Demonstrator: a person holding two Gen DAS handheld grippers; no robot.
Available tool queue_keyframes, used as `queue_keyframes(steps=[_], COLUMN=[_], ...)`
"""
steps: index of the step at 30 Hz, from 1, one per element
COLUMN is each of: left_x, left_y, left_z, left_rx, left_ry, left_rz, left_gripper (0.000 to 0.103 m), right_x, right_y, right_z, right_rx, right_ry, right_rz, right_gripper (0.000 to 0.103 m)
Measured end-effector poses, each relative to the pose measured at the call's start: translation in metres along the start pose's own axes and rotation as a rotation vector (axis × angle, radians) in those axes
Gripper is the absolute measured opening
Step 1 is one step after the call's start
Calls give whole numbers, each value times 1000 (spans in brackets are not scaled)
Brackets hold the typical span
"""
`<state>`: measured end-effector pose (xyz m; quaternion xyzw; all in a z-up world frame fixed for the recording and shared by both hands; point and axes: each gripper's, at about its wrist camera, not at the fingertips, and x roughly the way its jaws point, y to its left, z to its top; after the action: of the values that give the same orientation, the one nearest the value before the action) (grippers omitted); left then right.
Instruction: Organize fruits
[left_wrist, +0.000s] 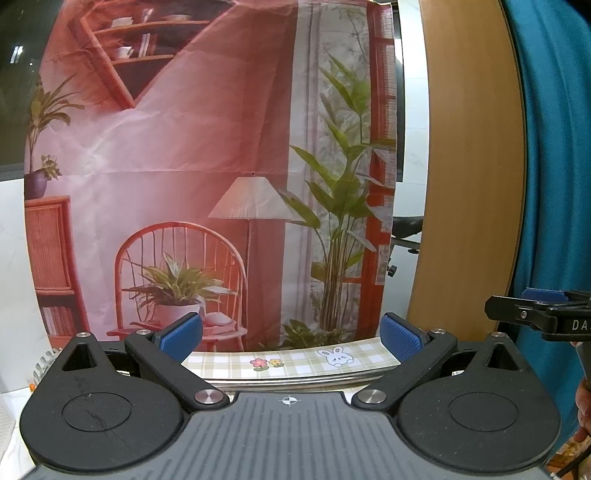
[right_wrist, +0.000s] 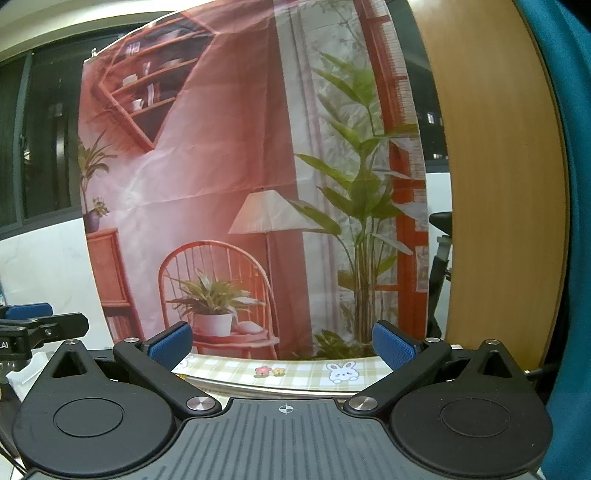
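Open air ahead over the checked desk (left_wrist: 295, 360); printed backdrop (left_wrist: 207, 155) walling off its far edge, wooden panel (left_wrist: 469, 166) and teal curtain (left_wrist: 554, 147) closing the right.

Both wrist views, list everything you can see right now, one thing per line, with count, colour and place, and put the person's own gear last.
Printed backdrop: one, mostly red and pink, showing a painted room with chair, lamp and plants; hangs upright behind the table.
Tablecloth: one, green and white check with flower and rabbit pictures; on the table edge, seen between the fingers.
Wooden panel: one, light brown; right of the backdrop.
Teal curtain: one, teal; far right.
Fruit: none visible in either view.
Left hand-held gripper: one, black with blue pads; open, holding nothing, above the near table edge.
Right hand-held gripper: one, black with blue pads; open, holding nothing, beside the left one.
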<state>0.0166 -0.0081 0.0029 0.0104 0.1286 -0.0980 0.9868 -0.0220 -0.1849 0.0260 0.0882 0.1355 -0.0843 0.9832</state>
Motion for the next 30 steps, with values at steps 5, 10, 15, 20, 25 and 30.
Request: queue_keyframes(steps=[5,10,15,20,25,30], left_x=[0,0,-2,-3,-3,-4], left_y=[0,0,0,0,0,1], left_z=[1,1,2,2,2,2], left_rx=[-2,-3,-3,-6,-7,-6], left_ry=[-2,-2,-7,-8,-8,-9], left_rz=[3,1,-1,-5,-5,-7], left_gripper=[103,103,103,103,103,103], right_x=[-1,-1,-3,-4,-4,-4], right_y=[0,0,0,0,0,0], right_z=[0,0,2,3,4,4], right_rx=[-1,-1,-8,-11,-12,-13], right_ry=[-2,-3,-10,-14,-15,-16], right_rz=[-1,-2,-5,-4,-4,-4], right_gripper=[103,103,103,103,103,103])
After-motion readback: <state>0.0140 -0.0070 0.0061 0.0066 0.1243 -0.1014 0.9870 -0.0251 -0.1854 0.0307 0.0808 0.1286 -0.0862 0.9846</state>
